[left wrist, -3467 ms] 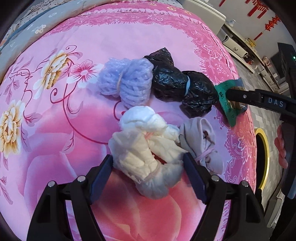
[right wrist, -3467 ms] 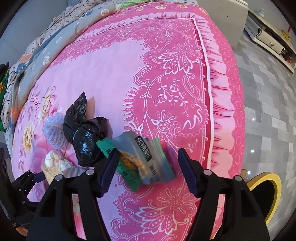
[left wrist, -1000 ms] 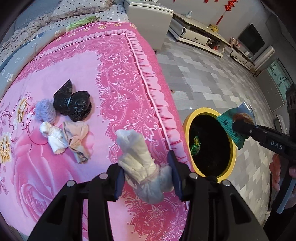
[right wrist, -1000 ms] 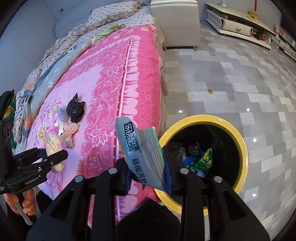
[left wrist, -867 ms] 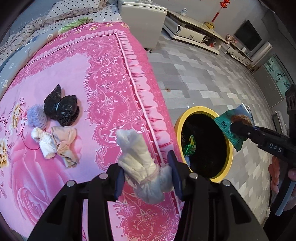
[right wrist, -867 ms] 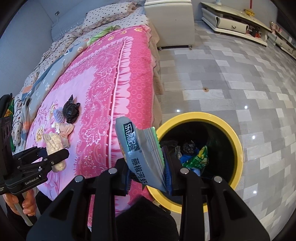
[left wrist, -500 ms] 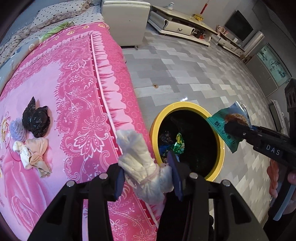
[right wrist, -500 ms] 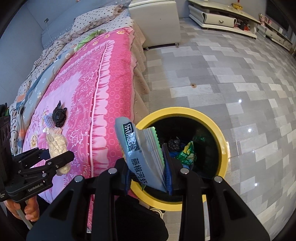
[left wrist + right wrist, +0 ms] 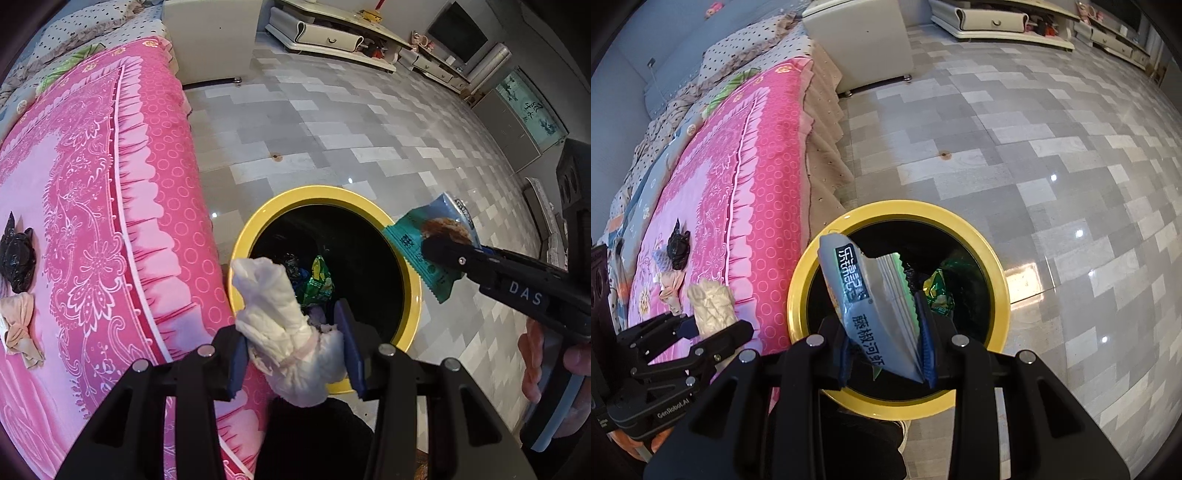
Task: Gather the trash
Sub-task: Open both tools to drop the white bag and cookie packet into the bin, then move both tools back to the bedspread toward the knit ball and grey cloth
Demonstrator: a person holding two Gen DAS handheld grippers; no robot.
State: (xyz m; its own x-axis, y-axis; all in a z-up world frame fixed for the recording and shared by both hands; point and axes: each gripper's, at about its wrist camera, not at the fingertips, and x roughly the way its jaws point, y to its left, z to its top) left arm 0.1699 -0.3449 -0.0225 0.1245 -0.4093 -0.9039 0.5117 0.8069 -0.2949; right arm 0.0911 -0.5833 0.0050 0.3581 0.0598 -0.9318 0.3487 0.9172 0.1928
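Observation:
My left gripper is shut on a white knotted plastic bag, held over the near rim of the yellow-rimmed bin. My right gripper is shut on a grey and green snack packet, held over the bin's black opening. In the left wrist view the snack packet hangs at the bin's right rim, clamped by the right gripper. In the right wrist view the left gripper holds the white bag beside the bed. Wrappers lie inside the bin.
The bin stands on a grey tiled floor against the pink floral bedspread. A black bag and a beige bundle lie on the bed. A white cabinet and low drawer units stand far off.
Both grippers have carried their loads sideways off the bed toward the bin. The bin has shifted to the middle of both views, and the bed with its remaining bundles has slid to the left.

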